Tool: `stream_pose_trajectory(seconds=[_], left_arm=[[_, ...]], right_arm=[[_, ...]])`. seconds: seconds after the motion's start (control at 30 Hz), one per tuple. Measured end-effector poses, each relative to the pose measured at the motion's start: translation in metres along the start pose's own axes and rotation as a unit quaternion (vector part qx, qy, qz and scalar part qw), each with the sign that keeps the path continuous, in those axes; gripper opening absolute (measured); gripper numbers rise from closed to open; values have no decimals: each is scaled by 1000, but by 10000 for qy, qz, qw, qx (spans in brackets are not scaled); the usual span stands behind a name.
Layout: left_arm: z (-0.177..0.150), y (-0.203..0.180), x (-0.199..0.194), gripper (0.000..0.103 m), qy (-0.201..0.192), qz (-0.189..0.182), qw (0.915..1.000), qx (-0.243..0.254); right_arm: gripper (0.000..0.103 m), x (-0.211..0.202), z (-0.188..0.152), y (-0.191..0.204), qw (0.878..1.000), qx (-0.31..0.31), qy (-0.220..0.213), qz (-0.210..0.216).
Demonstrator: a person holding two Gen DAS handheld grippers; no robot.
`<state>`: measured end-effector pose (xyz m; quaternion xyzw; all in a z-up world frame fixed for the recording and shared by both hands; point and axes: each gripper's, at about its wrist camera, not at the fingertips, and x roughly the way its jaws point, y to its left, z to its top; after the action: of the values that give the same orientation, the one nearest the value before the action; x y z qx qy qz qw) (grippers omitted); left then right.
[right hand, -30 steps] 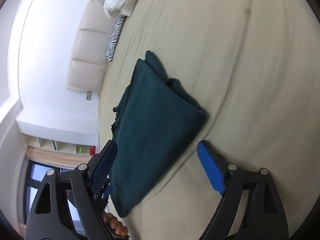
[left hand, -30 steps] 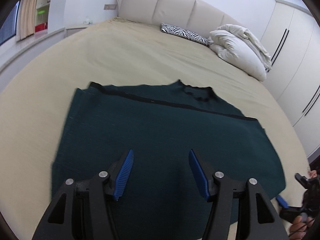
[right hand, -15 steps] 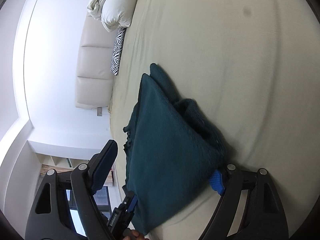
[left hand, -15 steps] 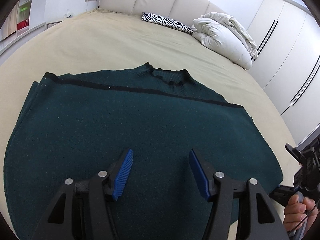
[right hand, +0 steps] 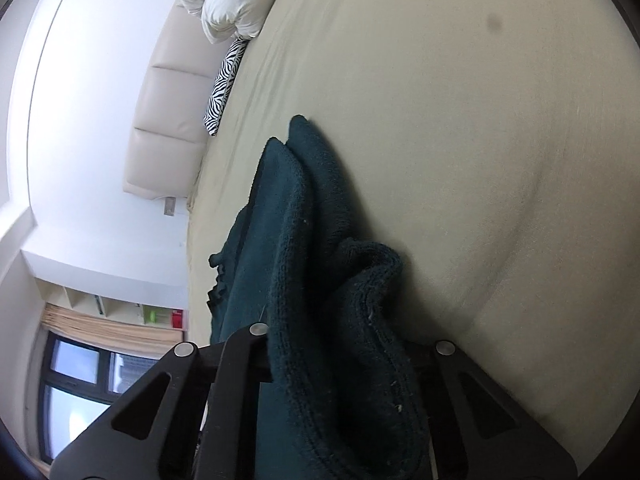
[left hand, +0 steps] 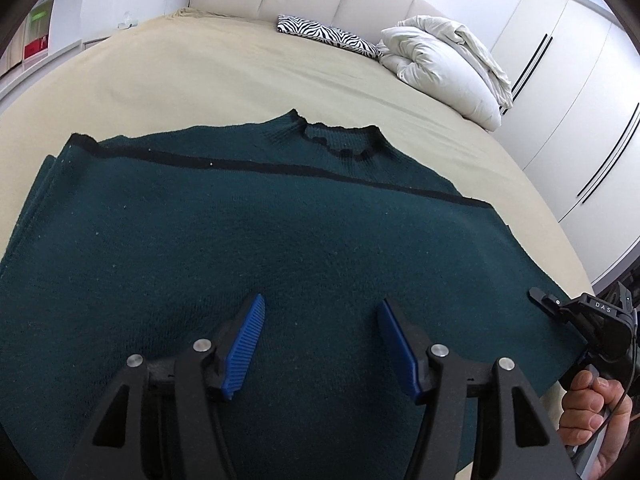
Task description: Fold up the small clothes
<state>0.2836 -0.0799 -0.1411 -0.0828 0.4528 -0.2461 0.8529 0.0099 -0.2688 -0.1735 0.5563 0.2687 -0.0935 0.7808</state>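
One dark green sweater (left hand: pixel 280 240) lies flat across the bed (left hand: pixel 200 72), barely folded; right gripper (right hand: pixel 344 360) fingers have just clamped its side edge, left gripper (left hand: pixel 320 344) fingers hover apart above it.

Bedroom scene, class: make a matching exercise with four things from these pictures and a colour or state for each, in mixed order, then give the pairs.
Things:
1. sweater
2. pillow
3. left gripper
4. right gripper

States:
A. zebra-striped
B. jaws apart, nothing between them
C. dark green, lying on the bed
D. clamped on cloth

Pairs: 1-C, 2-A, 3-B, 4-D
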Motion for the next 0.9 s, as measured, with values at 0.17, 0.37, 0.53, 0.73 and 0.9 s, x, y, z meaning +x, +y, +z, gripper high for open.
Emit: stream_pose_trajectory(seconds=[0.17, 0.37, 0.53, 0.73, 0.9], left_arm=[[11, 25, -9, 62, 131, -692, 9949, -721], [26, 73, -29, 70, 174, -1602, 9679, -1929], [34, 85, -33, 88, 247, -1879, 9583, -2140], [44, 71, -16, 95, 551, -1710, 9634, -1991], [59, 52, 12, 45, 993, -1624, 9641, -1852]], right_arm=[[12, 1, -13, 64, 9937, -1082, -156, -226], [12, 28, -113, 188, 9108, -4117, 112, -306], [12, 75, -186, 197, 8492, -5205, 645, -615], [12, 83, -201, 192, 8365, -5393, 641, -731], [12, 73, -213, 193, 8128, -5760, 551, -678]])
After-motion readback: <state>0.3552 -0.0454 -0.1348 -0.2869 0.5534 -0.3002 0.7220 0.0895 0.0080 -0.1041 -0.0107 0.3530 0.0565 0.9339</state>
